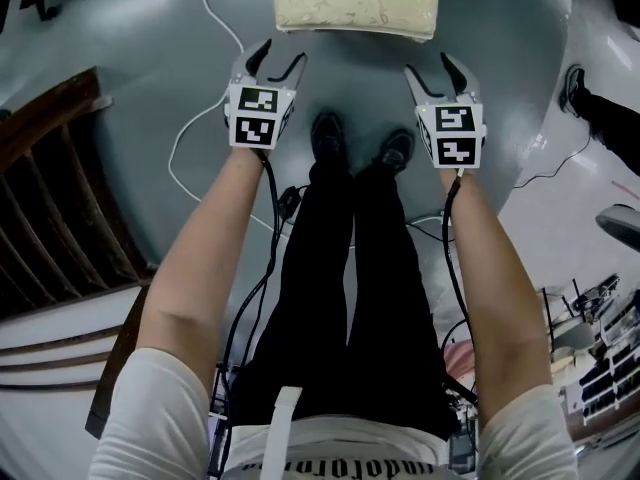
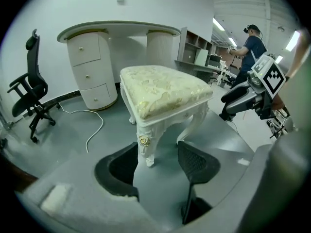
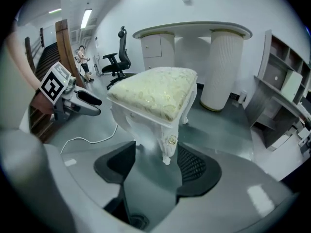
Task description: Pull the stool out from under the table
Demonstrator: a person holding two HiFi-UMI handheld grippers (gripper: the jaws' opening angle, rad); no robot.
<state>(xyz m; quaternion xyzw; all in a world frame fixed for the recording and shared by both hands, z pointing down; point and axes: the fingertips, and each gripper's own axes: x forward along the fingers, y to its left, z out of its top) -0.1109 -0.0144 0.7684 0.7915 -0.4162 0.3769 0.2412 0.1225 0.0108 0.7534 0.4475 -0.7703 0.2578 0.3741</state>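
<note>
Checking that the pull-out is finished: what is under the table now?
Under the table, between the drawer pedestal and the fluted column, only wall shows. The stool stands out in front and covers the gap's lower part, so the floor there is unseen.

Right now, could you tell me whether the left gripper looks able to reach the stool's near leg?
Probably yes: the left gripper is open, the stool leg just ahead, nothing between.
</note>
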